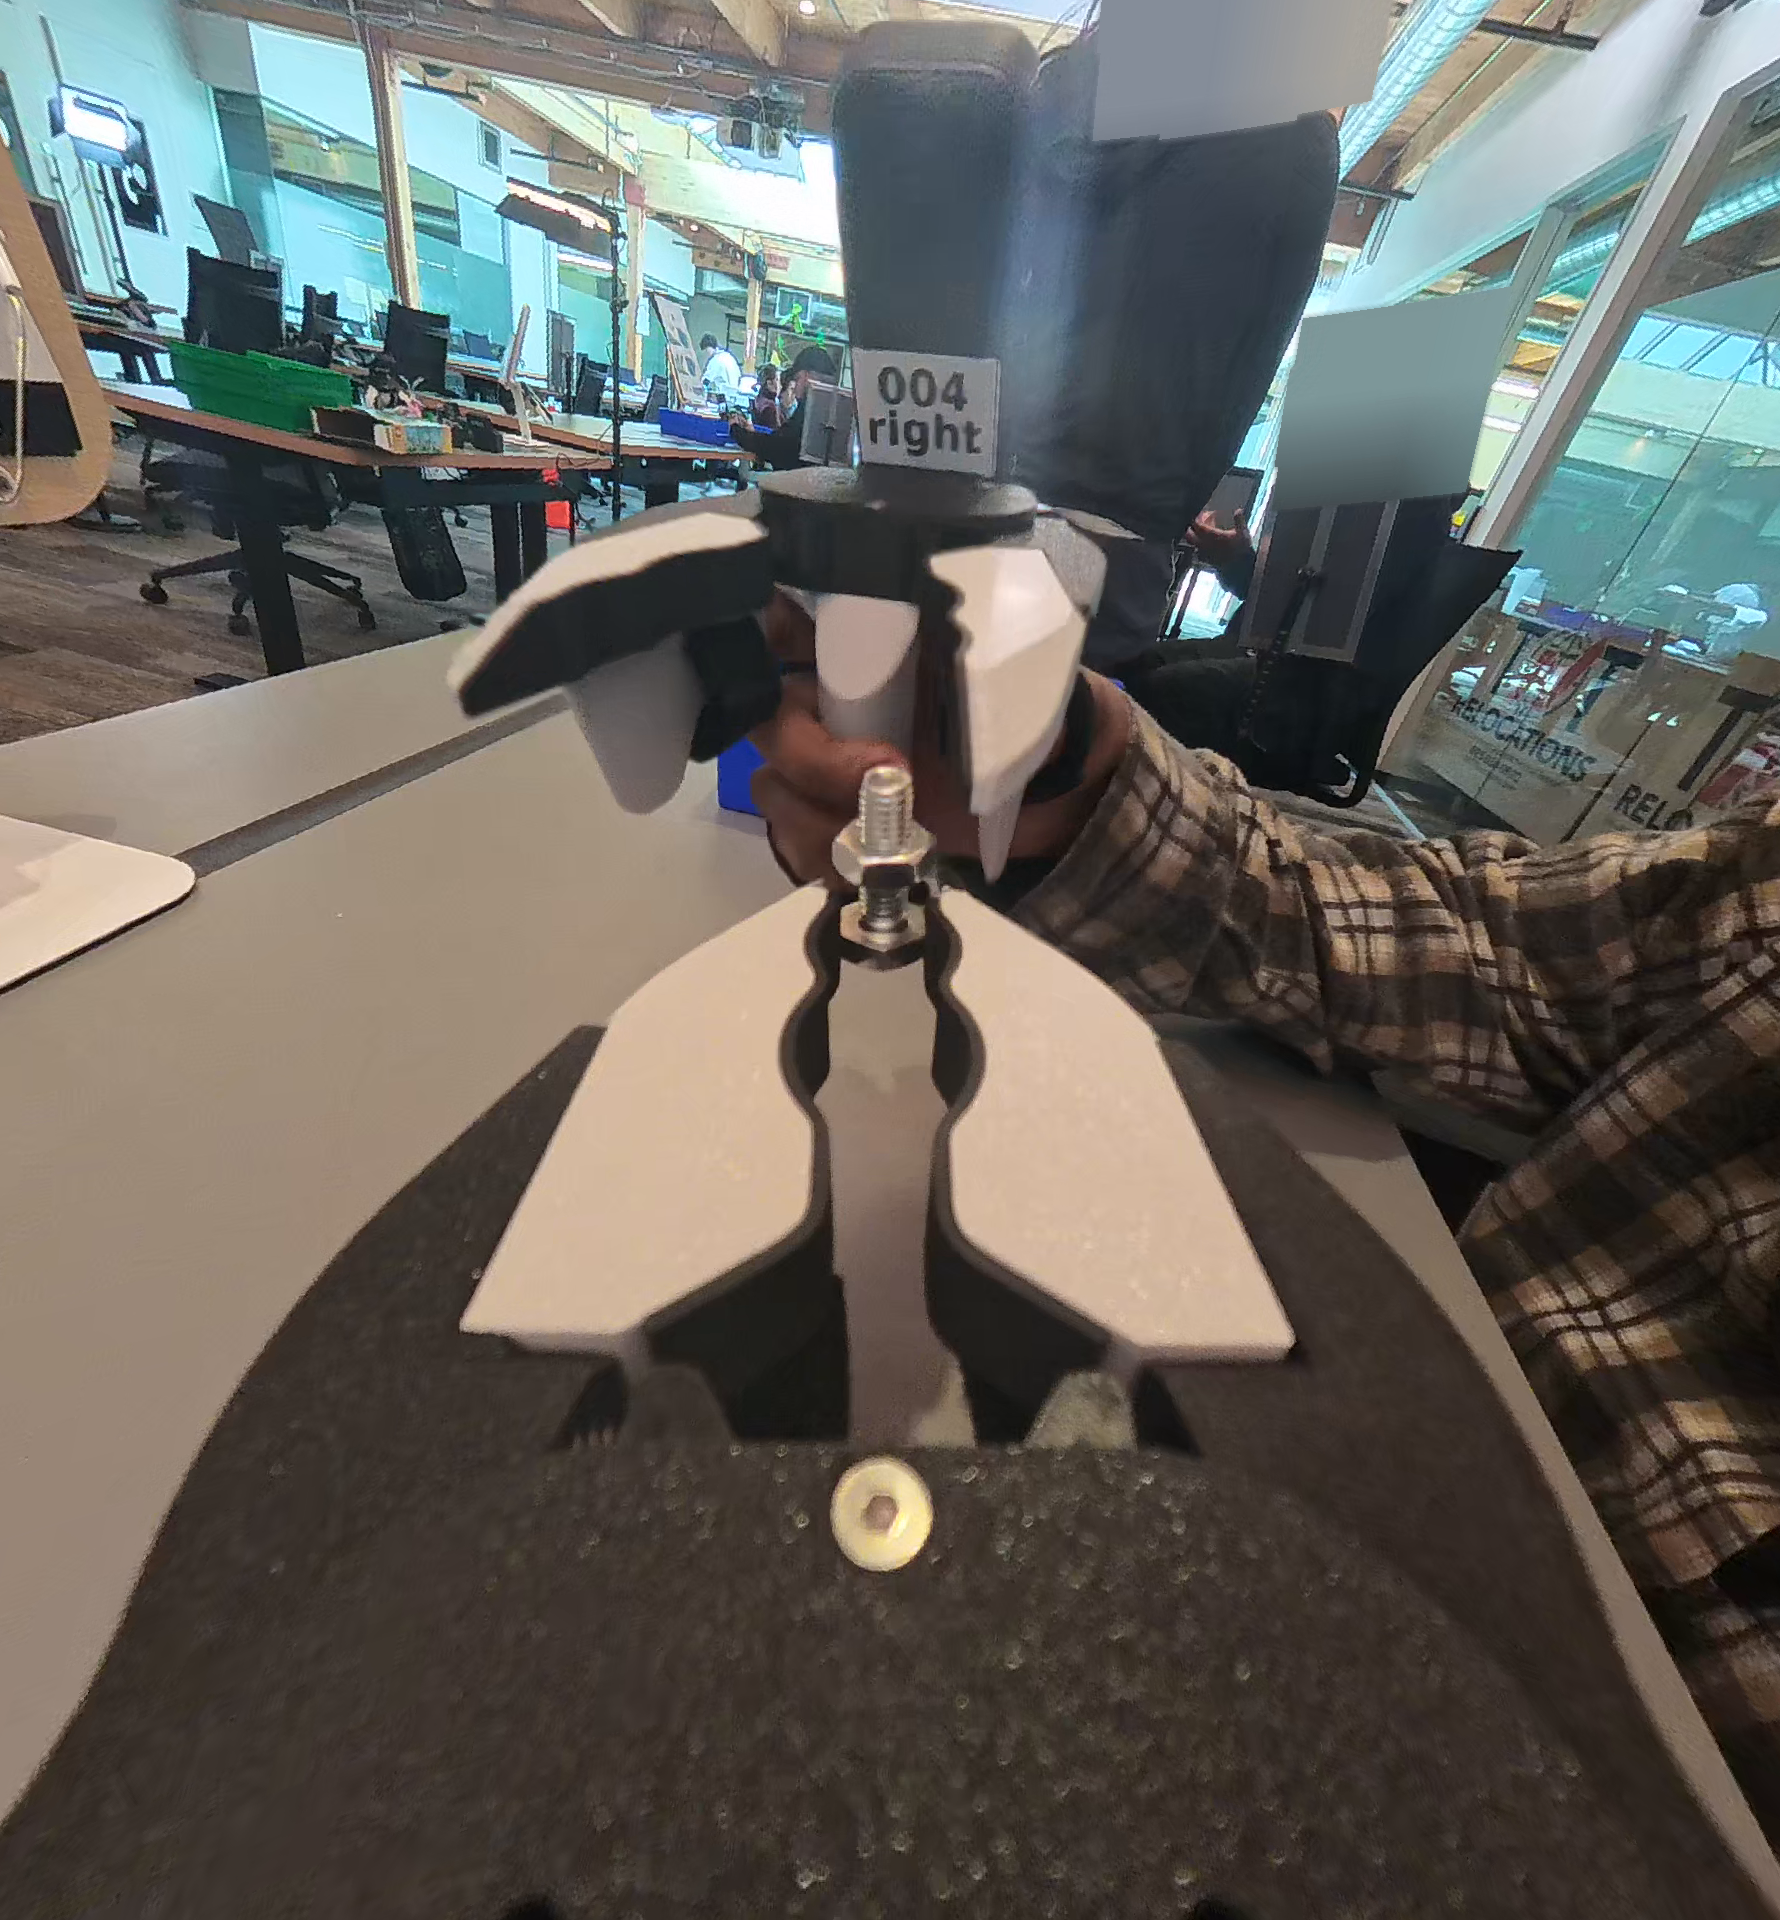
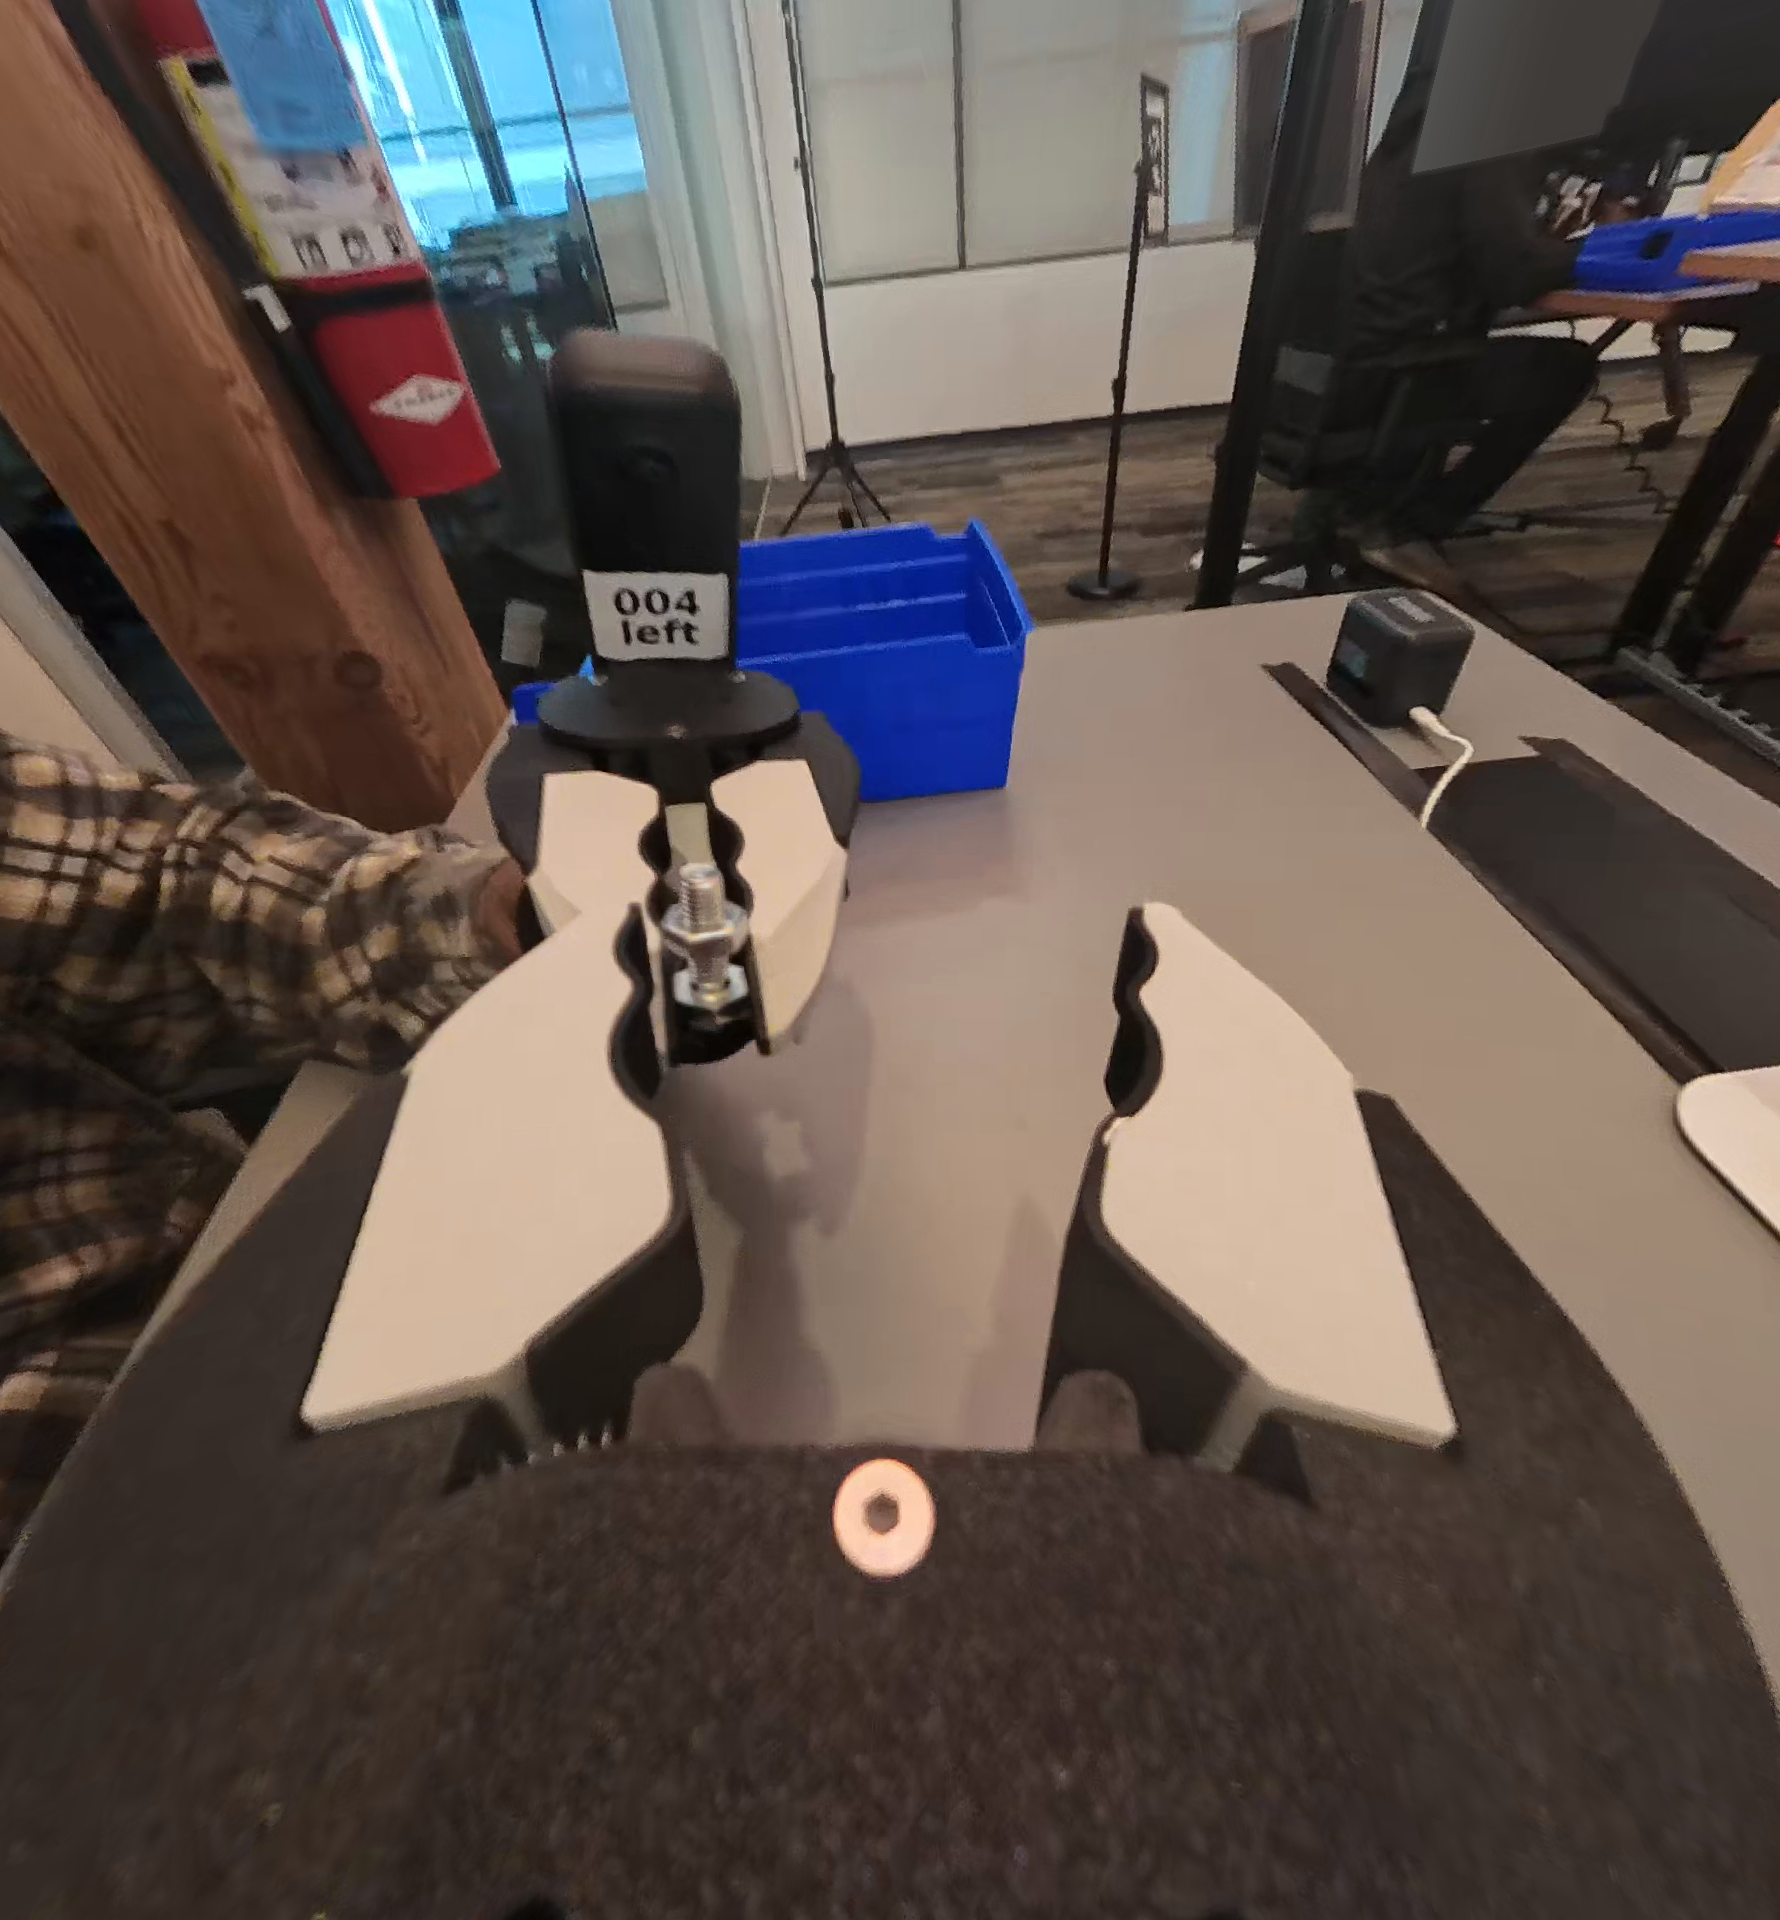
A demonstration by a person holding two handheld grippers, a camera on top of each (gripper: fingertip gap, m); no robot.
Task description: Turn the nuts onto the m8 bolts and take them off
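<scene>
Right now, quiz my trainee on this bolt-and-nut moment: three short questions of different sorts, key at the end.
1. True or false: the left gripper is shut on the bolt, gripping it at the head end.
2. Multiple choice: the right gripper is A) shut on the nut, B) open, with one finger beside the bolt, C) out of sight.
3. Fill in: the nut sits partway along the thread, with bare thread showing ____ it.

Key
1. True.
2. B: its fingers stand wide apart in the right wrist view.
3. On both sides of: above and below.
</scene>
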